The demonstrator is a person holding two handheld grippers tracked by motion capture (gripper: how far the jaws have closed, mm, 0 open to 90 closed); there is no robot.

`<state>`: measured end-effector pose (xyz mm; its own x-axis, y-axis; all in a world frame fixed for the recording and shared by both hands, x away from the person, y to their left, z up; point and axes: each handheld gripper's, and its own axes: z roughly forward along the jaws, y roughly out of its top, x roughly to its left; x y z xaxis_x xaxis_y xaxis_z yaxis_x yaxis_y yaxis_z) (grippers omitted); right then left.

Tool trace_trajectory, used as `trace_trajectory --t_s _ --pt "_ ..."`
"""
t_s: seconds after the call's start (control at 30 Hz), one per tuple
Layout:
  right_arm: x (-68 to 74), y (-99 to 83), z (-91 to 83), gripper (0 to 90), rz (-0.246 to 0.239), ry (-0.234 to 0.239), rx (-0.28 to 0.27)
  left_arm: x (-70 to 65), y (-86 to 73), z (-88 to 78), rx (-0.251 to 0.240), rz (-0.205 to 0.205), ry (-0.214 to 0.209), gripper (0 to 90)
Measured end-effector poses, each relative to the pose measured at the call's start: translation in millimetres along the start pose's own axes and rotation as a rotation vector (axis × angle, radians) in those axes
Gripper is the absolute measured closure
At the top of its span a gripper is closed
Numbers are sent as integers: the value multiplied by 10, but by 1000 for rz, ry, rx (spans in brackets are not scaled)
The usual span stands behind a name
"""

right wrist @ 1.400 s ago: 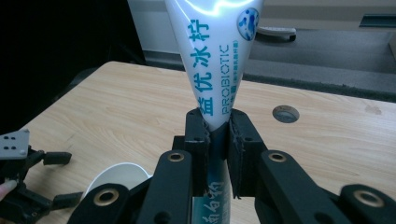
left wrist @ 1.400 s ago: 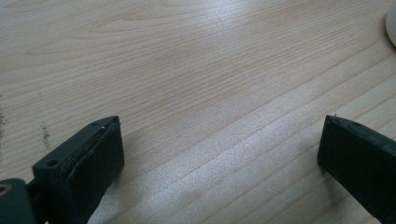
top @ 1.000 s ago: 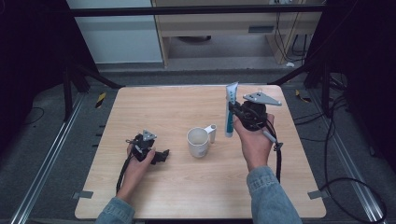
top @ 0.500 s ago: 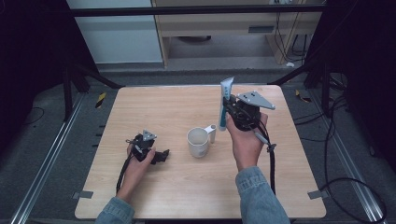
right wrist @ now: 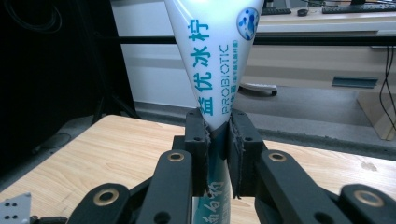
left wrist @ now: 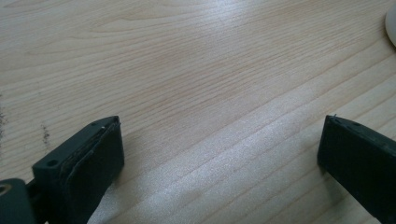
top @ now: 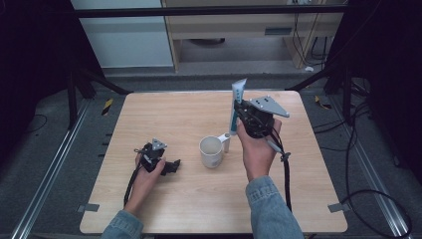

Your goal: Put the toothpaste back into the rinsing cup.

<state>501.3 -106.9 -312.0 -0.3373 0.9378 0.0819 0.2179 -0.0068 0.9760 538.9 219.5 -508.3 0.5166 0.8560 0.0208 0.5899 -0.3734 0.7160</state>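
Note:
A white and blue toothpaste tube (top: 235, 112) hangs upright with its cap end just right of the rim of a white mug (top: 211, 151) at the table's middle. My right gripper (top: 239, 110) is shut on the tube's middle, held above the table. In the right gripper view the tube (right wrist: 215, 56) rises between the pads (right wrist: 199, 140), its printed end up, with my right gripper (right wrist: 217, 140) closed on it. My left gripper (top: 174, 165) rests on the table left of the mug, open. In the left gripper view its jaws (left wrist: 219, 154) stand wide apart over bare wood.
The wooden table (top: 164, 114) has free room at the back left and front. A sliver of the mug (left wrist: 391, 23) shows at the upper right of the left gripper view. Black frame posts and cables stand around the table; a desk (top: 249, 30) is behind.
My right gripper has carried the tube left and toward the mug, tilting it more upright. The left gripper has stayed in place.

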Motion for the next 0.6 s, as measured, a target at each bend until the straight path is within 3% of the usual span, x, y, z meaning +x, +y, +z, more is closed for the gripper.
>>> trace_trajectory --t_s 0.13,0.6 --pt "32 5 22 796 21 10 -14 0 0 0 0 0 0 0" --pt "224 -31 95 796 14 37 -31 6 2 -1 3 6 -2 0"
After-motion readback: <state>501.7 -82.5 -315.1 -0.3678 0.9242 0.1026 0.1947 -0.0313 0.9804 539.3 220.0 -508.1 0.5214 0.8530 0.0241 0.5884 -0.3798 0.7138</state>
